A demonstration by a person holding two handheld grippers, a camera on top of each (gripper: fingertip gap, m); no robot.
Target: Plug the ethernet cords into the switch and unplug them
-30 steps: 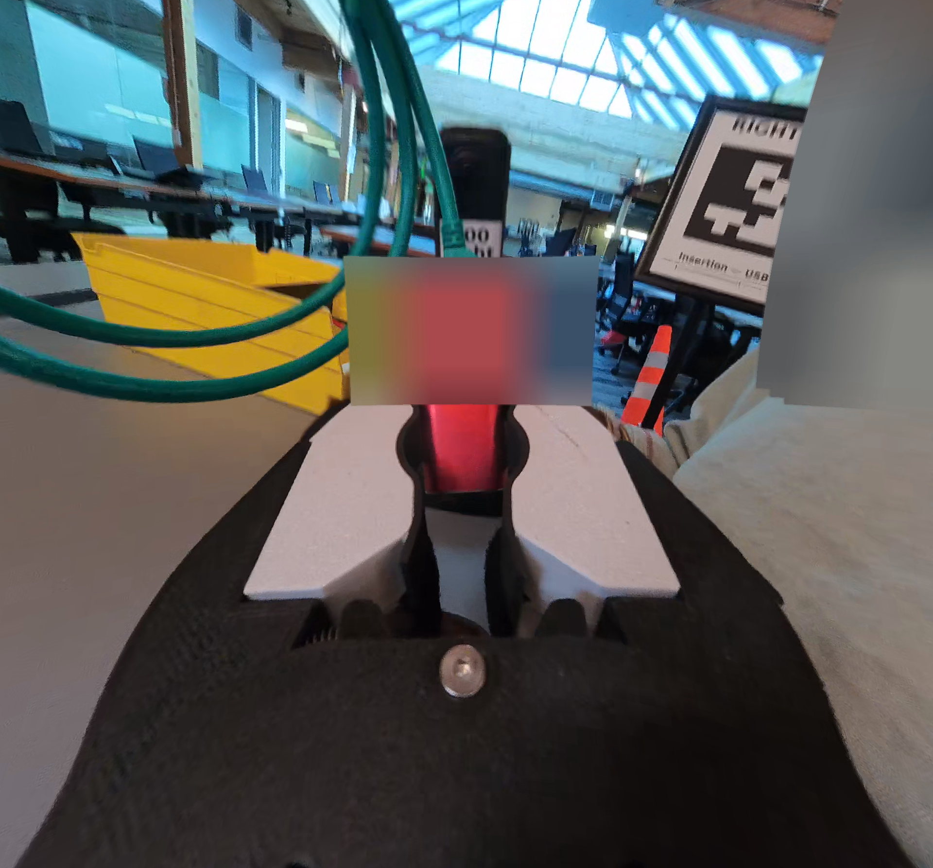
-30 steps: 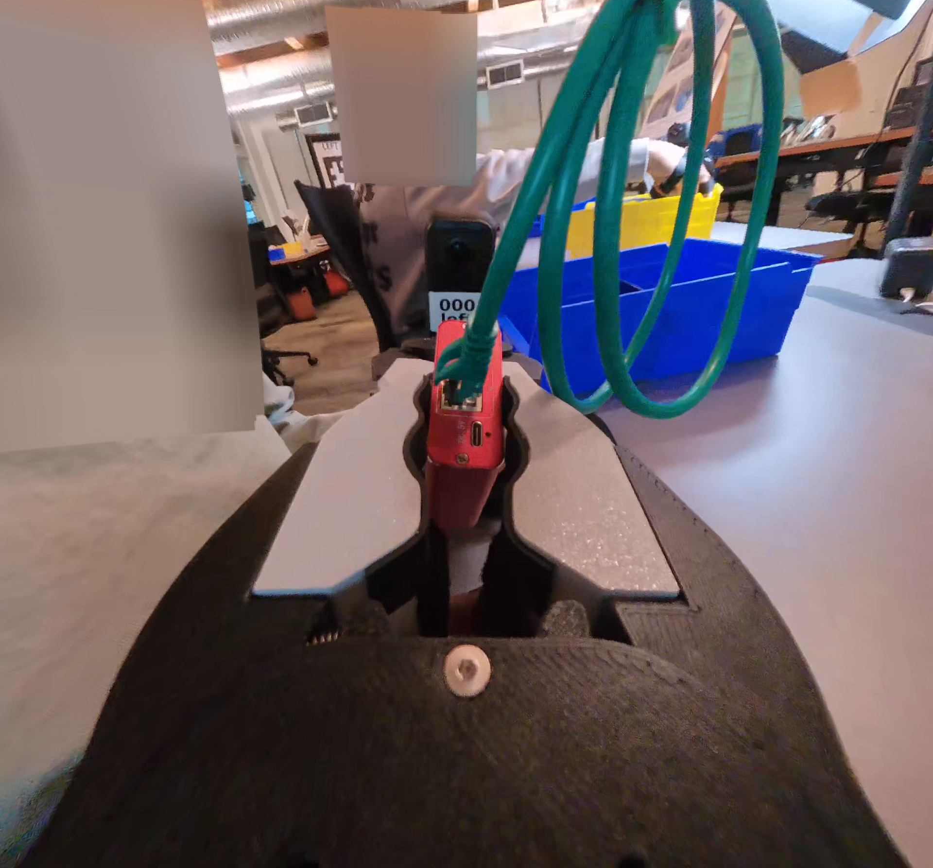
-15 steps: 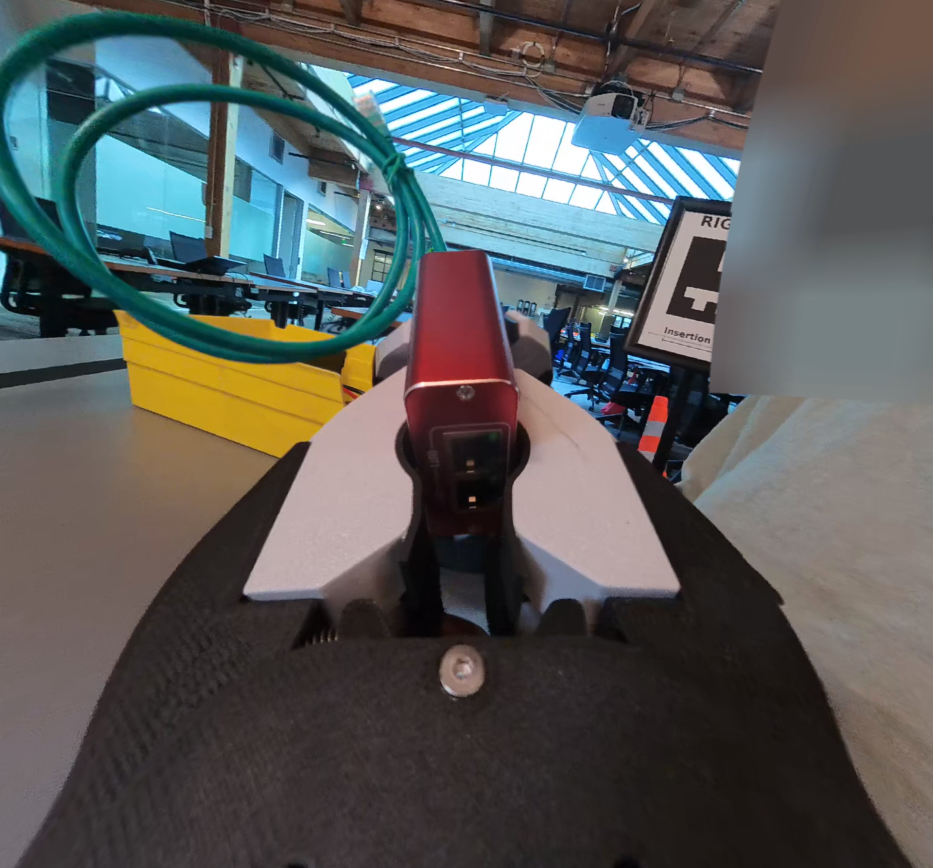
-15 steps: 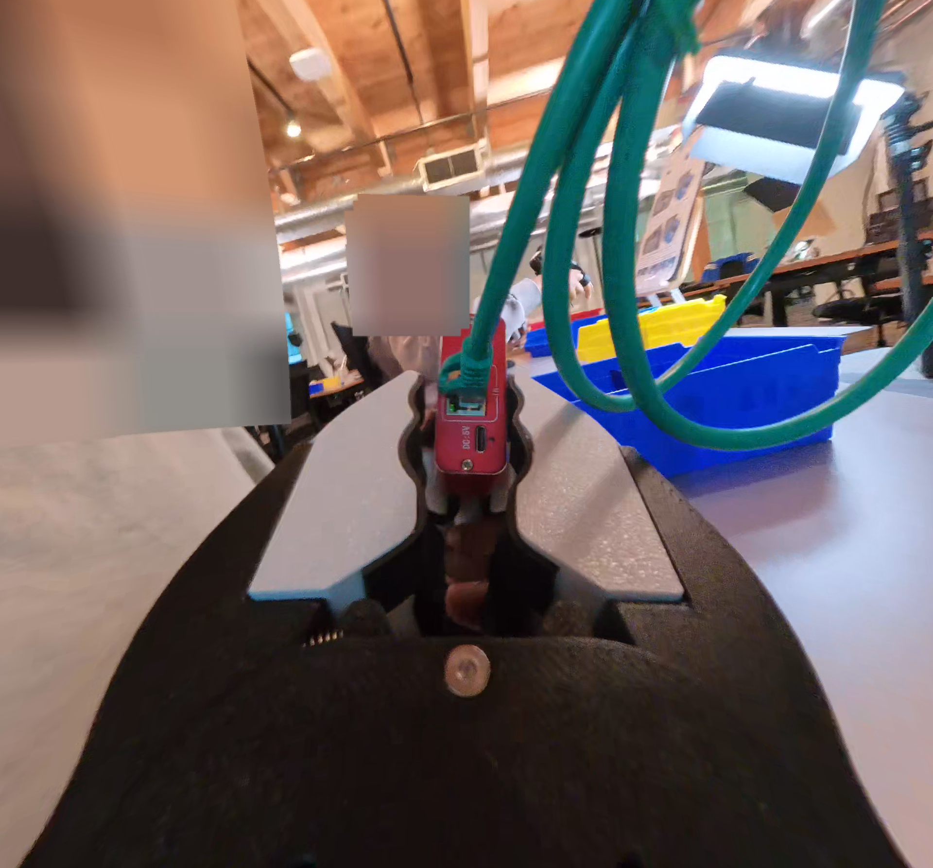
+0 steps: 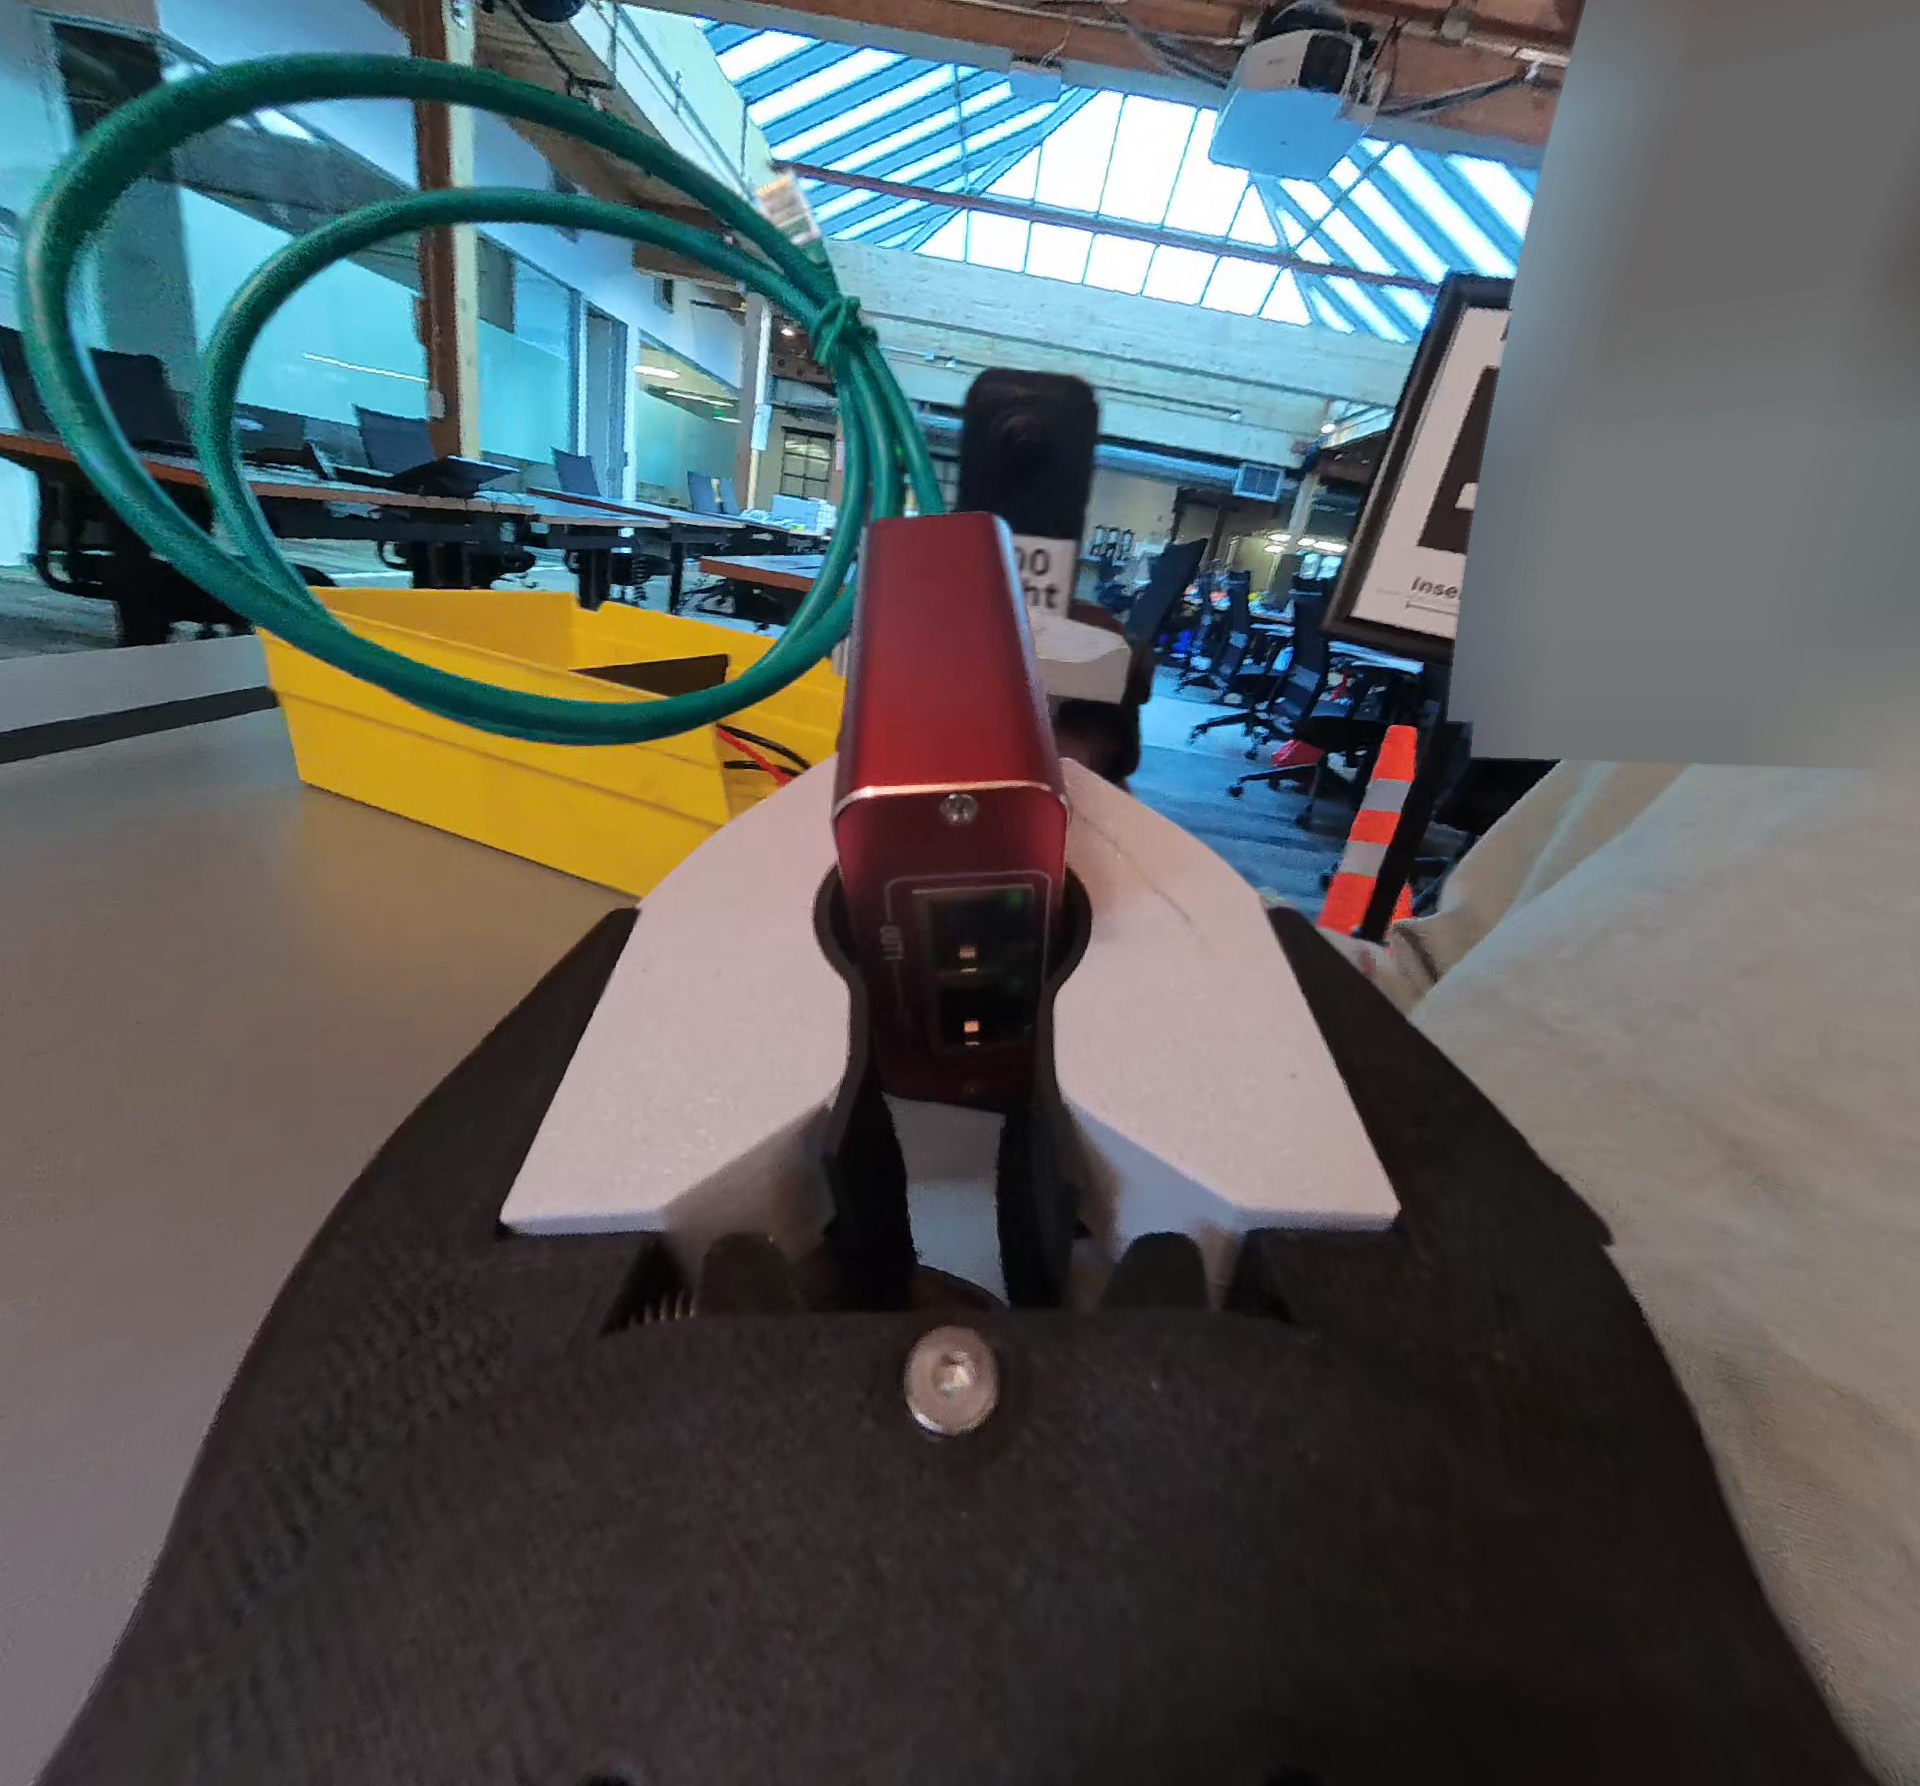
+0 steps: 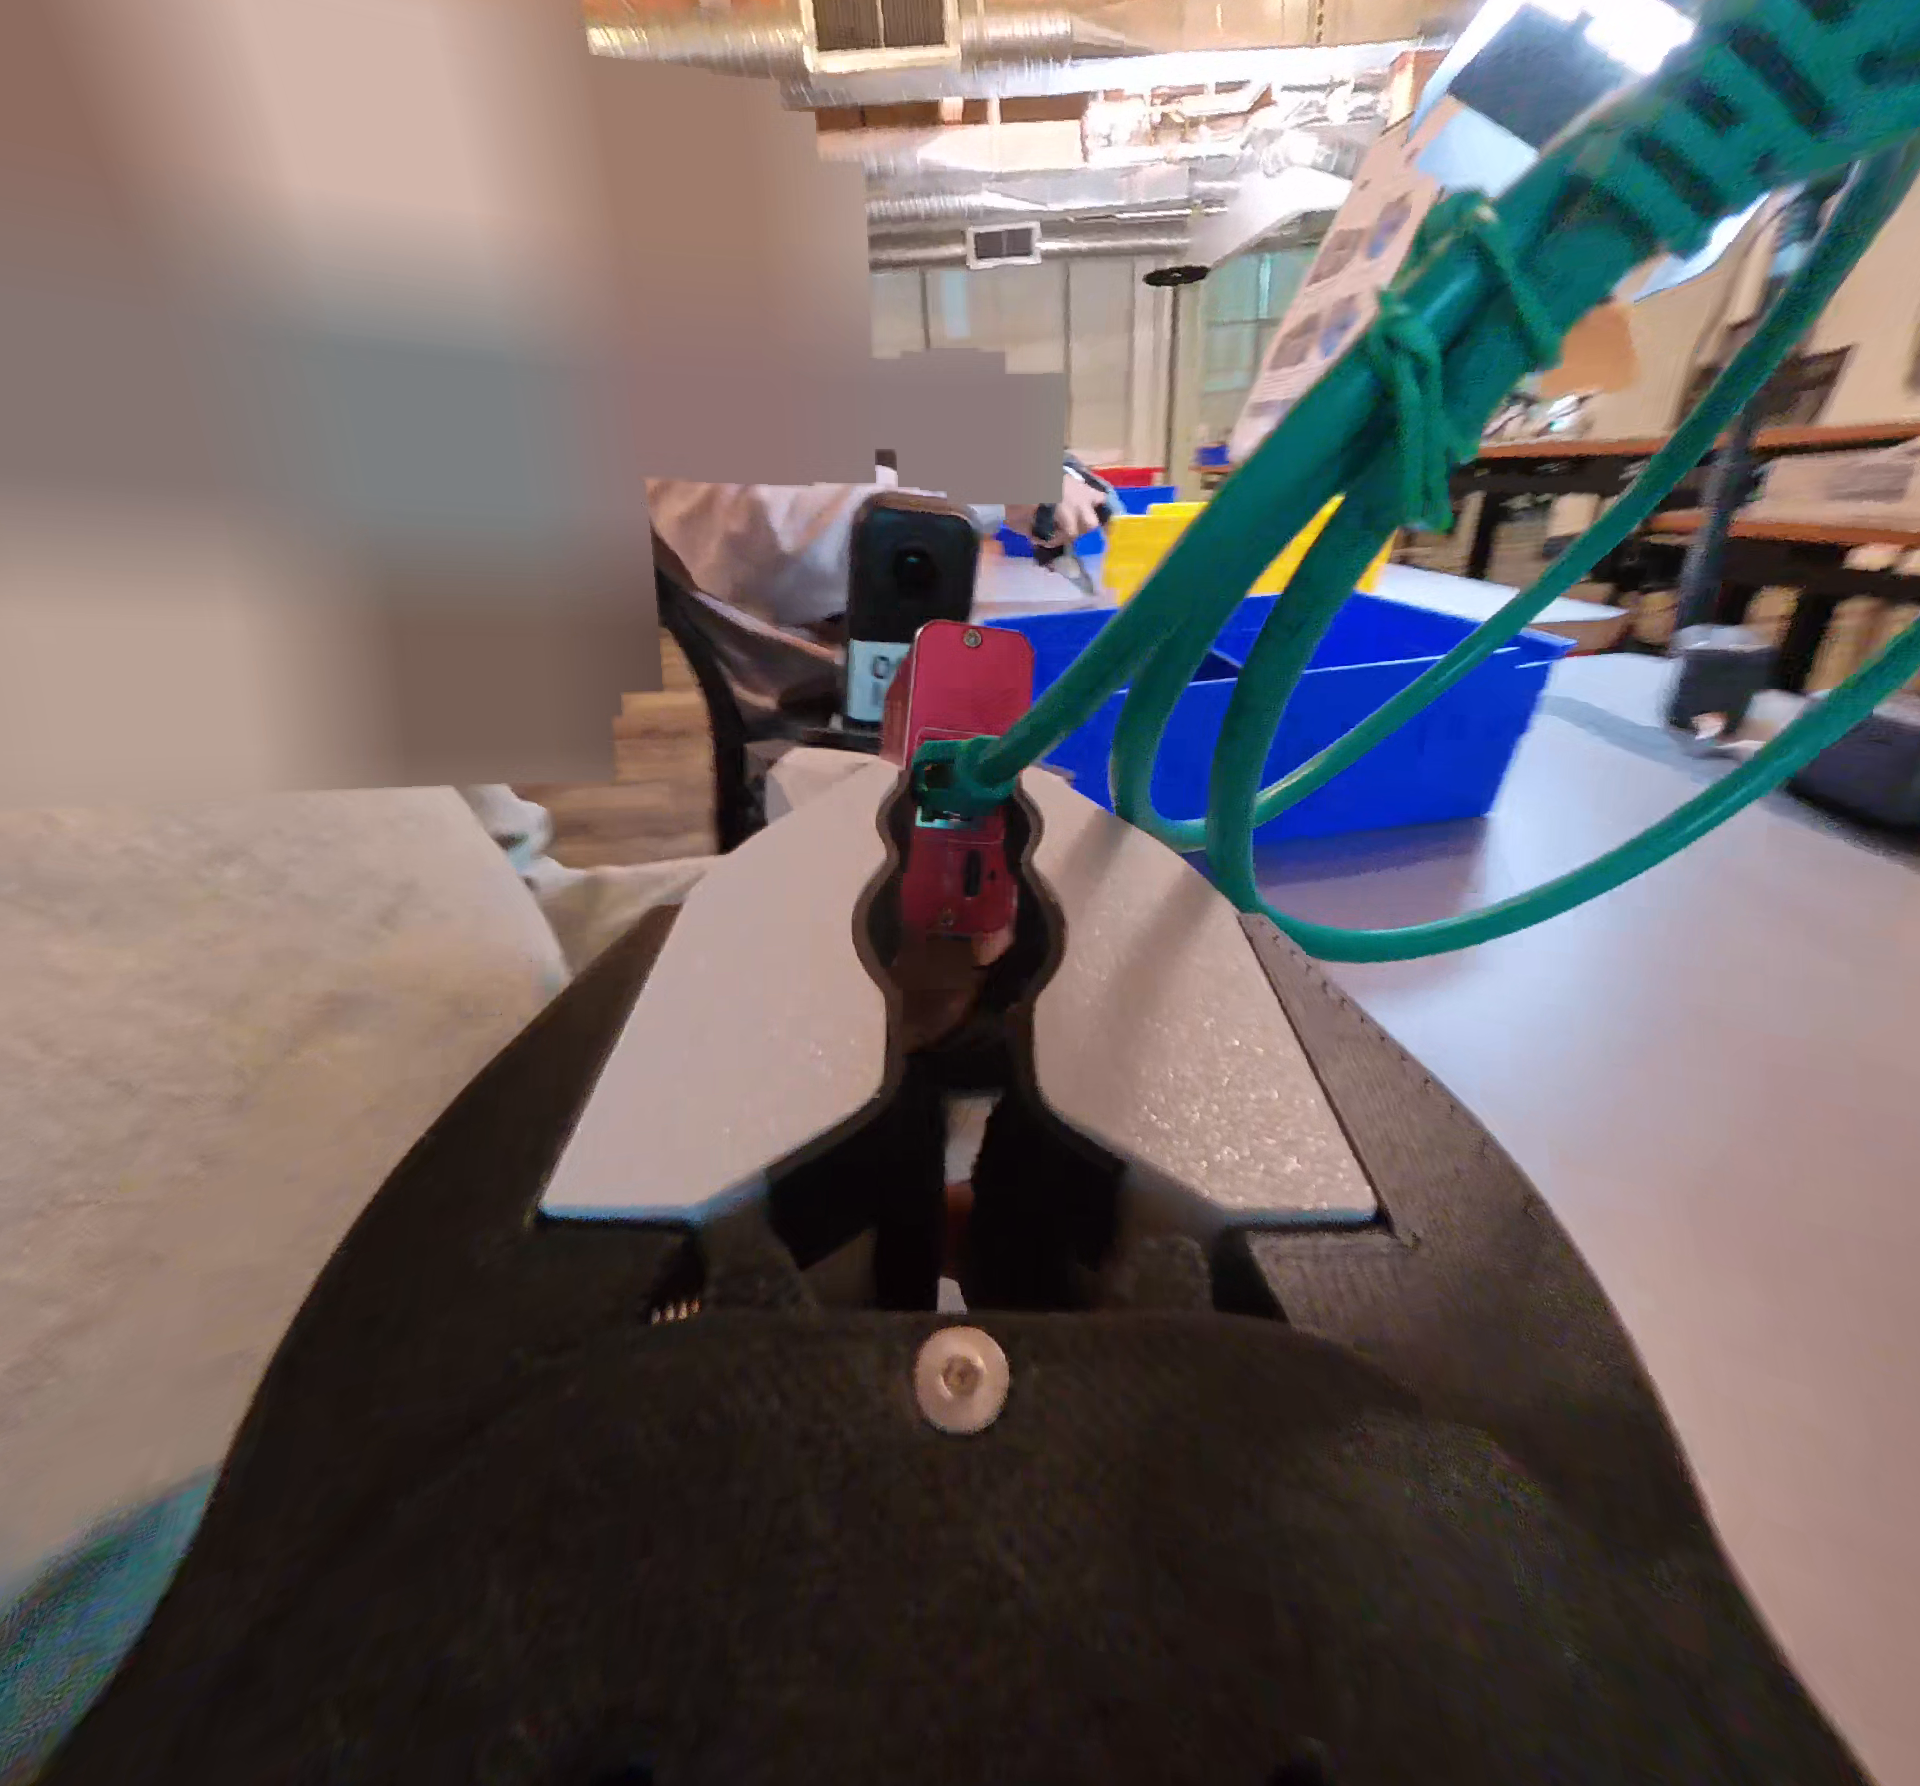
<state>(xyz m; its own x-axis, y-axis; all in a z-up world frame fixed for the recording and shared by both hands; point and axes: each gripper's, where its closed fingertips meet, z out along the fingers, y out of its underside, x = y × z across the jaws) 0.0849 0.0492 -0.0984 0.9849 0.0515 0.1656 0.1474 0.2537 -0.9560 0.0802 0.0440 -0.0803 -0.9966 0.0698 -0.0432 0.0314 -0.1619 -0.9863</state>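
A red switch is held between both grippers, which face each other. My left gripper is shut on the end with two empty ports. My right gripper is shut on the other end of the switch, near its fingertips. A green ethernet cord is plugged into the upper port of that end. The cord hangs in a tied coil to one side. Its free plug sticks up unplugged. The right gripper's camera shows behind the switch in the left wrist view.
A grey table lies below. A yellow bin stands on it at the left, a blue bin on the other side. A framed marker sign and an orange cone stand beyond. A person's light clothing is close by. My left and right fingertips are right by each other.
The switch has slid deeper between my left fingers and out toward my right fingertips. Both grippers tilted up and back down. The cord coil swung to the side.
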